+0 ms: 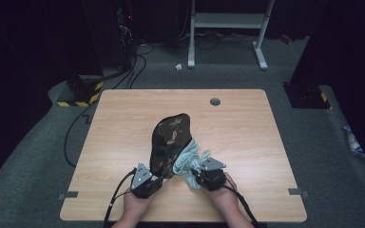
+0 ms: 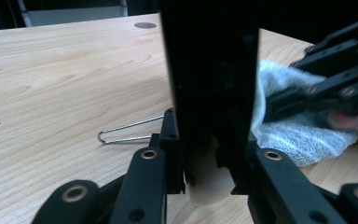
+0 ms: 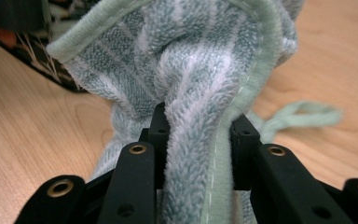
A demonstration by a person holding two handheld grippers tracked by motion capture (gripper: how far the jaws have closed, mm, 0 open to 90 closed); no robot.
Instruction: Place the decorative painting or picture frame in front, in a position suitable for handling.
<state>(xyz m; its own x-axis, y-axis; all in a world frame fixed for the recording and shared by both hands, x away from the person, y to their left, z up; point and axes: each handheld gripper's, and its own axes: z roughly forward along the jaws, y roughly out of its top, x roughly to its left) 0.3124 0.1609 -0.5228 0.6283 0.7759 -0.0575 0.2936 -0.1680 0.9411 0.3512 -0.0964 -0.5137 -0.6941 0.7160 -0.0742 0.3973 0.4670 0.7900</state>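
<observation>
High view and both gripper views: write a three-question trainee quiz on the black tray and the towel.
1. True or false: the right gripper is shut on the towel.
2. What does the left gripper hold? A) the black tray B) a cup C) nothing
3. Fill in: in the high view the towel lies against the tray's ____ side.

Key
1. True; pile is pinched between its jaws.
2. A; the tray's edge stands between its jaws, tilted up off the table.
3. Right.
</observation>
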